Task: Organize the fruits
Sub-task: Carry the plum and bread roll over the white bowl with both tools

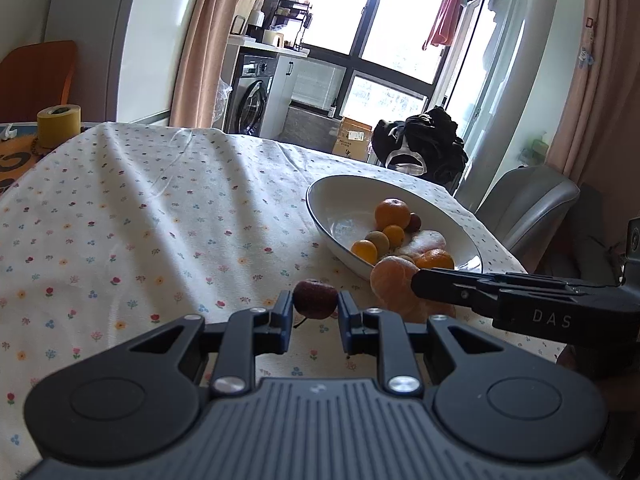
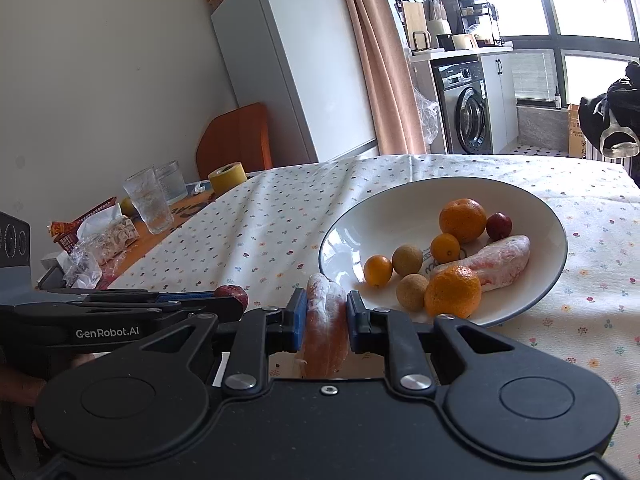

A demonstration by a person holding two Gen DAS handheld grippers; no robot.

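While left gripper [image 1: 315, 312] brackets dark red fruit [image 1: 315, 298] unclosed, right gripper [image 2: 326, 312] clamps pale peeled segment [image 2: 325, 320]

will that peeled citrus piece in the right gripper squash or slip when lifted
Probably soft: the peeled segment has no rind, so the right gripper could crush it. Its pithy surface looks dry, so slipping seems unlikely.

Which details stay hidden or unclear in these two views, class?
- Right wrist view: lower end of the peeled citrus segment, hidden behind the right claw.
- Left wrist view: whether the left claw grips the small red fruit or only brackets it.
- Left wrist view: near rim of the white bowl, blocked by the segment.
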